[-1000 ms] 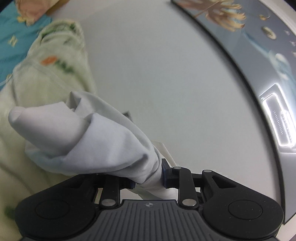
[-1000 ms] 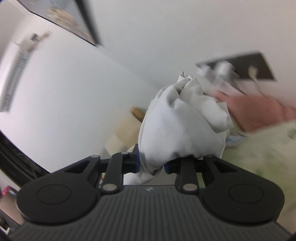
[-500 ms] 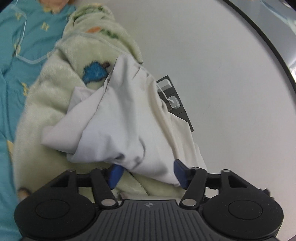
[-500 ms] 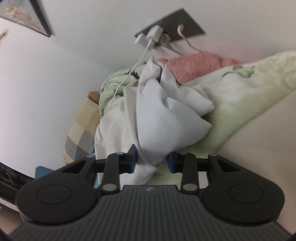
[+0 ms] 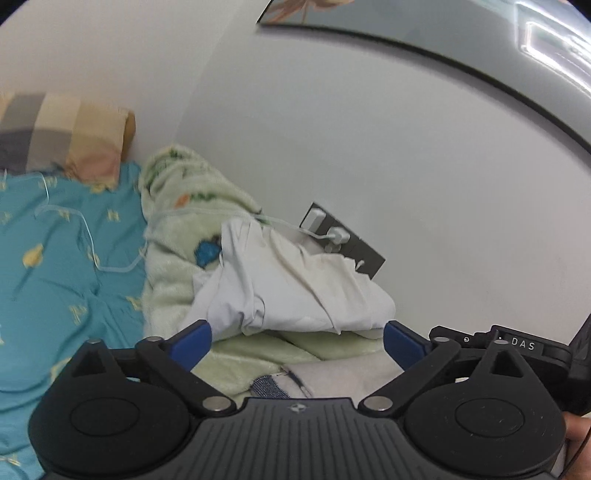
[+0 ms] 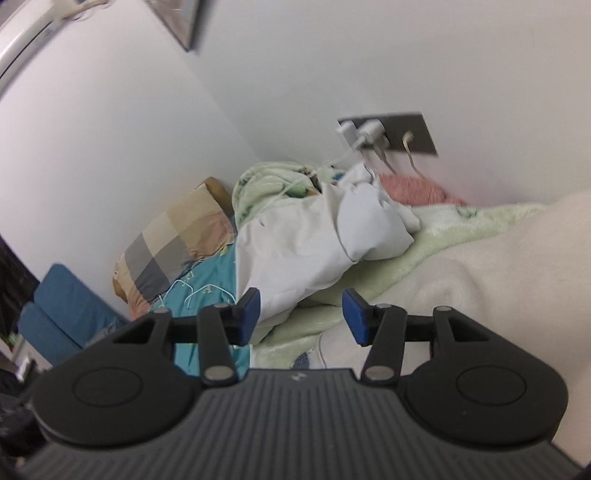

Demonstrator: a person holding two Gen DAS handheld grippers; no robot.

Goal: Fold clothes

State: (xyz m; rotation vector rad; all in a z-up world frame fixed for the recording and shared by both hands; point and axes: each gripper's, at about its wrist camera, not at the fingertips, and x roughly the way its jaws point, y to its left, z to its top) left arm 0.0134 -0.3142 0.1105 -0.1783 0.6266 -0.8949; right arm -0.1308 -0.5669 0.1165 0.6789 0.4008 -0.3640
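Though lying free of both grippers, crumpled in a heap on the bed: white garment [image 5: 295, 284] [image 6: 295, 243], resting on a green blanket [image 5: 173, 206] [image 6: 443, 229] at the bed's wall-side edge, just below a grey socket plate [image 5: 364, 254] [image 6: 410, 133] with white chargers [image 5: 338, 234] [image 6: 369, 131] plugged in. Draped from a charger over the blanket onto the teal sheet [image 5: 55, 277] [image 6: 207, 291]: a thin white cable [image 5: 88, 236].

Left gripper [image 5: 297, 339]: jaws spread wide, having just been opening, nothing pinched; garment just ahead of the blue pads [image 5: 192, 343], its lower edge close to the left-hand one in that view. Below the gap, blanket and a pale grey-white cloth [image 5: 343, 373].

Right gripper [image 6: 301, 315]: jaws partly apart, also having just been opening, pressing on nothing; garment's near tail hanging right beside one pad [image 6: 248, 314], contact impossible to judge. Between the tips, only blanket.

At the bed's head corner, against the wall: checked pillow [image 5: 62, 133] [image 6: 173, 240]. Beyond the garment, under the socket: pink fleece [image 6: 413, 188]. Along the right wrist view's right side, over the blanket: cream cloth [image 6: 498, 258]. High on the wall: framed picture [image 5: 406, 33] [image 6: 177, 22].
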